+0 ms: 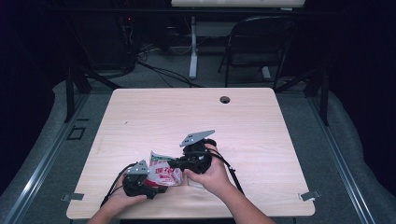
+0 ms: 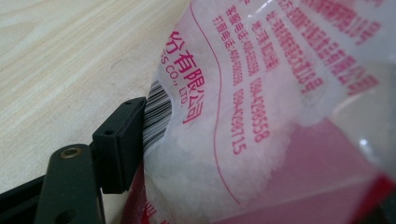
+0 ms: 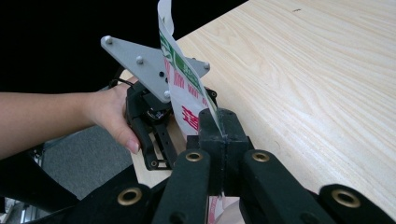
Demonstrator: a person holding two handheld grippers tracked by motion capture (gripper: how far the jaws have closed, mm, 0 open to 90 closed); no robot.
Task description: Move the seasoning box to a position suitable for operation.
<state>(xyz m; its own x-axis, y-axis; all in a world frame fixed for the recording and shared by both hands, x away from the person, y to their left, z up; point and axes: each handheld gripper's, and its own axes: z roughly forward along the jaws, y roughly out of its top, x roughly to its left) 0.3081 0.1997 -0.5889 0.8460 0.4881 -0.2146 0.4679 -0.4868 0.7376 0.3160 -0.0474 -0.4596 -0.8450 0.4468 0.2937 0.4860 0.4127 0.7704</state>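
Note:
A clear plastic bag (image 1: 163,173) with red print and white granules inside lies near the table's front edge, between my two grippers. My right gripper (image 3: 219,125) is shut on the bag's thin upper edge (image 3: 180,70), which stands up from its jaws; in the high view it (image 1: 175,163) reaches in from the right. My left gripper (image 1: 154,185) sits at the bag's lower left. In the left gripper view one black pad (image 2: 119,140) lies alongside the bag (image 2: 261,121) by its barcode without denting it. The other jaw is hidden behind the bag.
The light wooden table (image 1: 261,121) has a round cable hole (image 1: 225,99) at the back. Beyond it stand a dark folding chair (image 1: 261,42) and a white desk leg (image 1: 193,46), with cables on the floor. Both hands work close to the front edge.

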